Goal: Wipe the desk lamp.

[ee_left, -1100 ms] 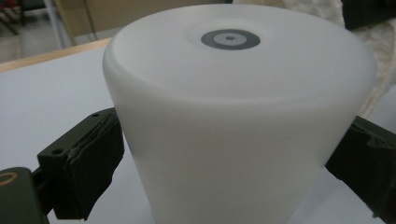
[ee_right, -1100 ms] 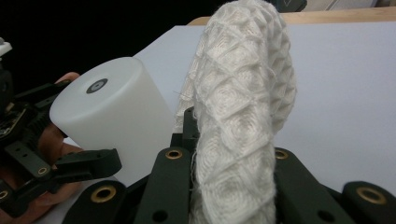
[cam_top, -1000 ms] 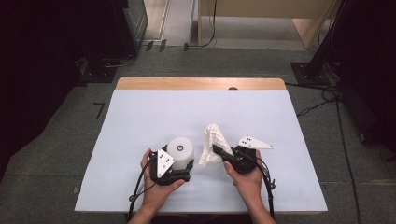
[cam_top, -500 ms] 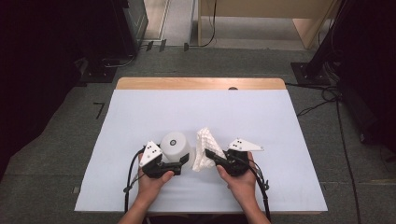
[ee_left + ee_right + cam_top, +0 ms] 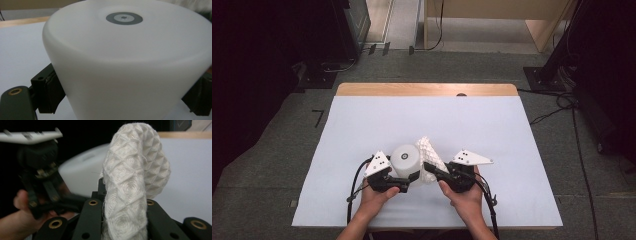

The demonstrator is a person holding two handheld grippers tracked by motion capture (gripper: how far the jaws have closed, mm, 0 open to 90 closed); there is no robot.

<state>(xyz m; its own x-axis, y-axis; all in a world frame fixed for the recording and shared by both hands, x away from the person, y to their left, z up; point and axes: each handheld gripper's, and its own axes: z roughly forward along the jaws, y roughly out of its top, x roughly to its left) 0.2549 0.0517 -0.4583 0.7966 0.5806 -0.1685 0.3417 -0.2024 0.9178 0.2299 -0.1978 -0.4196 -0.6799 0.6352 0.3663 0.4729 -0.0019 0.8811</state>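
Observation:
A white tapered cup [image 5: 406,157] with a grey ring on its flat top stands upside down near the table's front. My left gripper [image 5: 408,176] has just been closing and is now shut on it, and its black pads [image 5: 48,93] press the cup's [image 5: 125,62] sides. My right gripper [image 5: 430,171] is shut on a white waffle-knit cloth [image 5: 431,150]. In the right gripper view the cloth [image 5: 135,182] rises folded from between the fingers [image 5: 91,217], right beside the cup [image 5: 80,177].
A pale blue-white sheet [image 5: 422,120] covers the table, with a strip of bare wood [image 5: 427,89] along the far edge. Dark equipment and cables stand on the floor around it. The person's hands come in at the front edge.
The left gripper's jaws closed onto the cup, and its body swung to the cup's left. The right gripper carried the cloth a little left and up, up against the cup.

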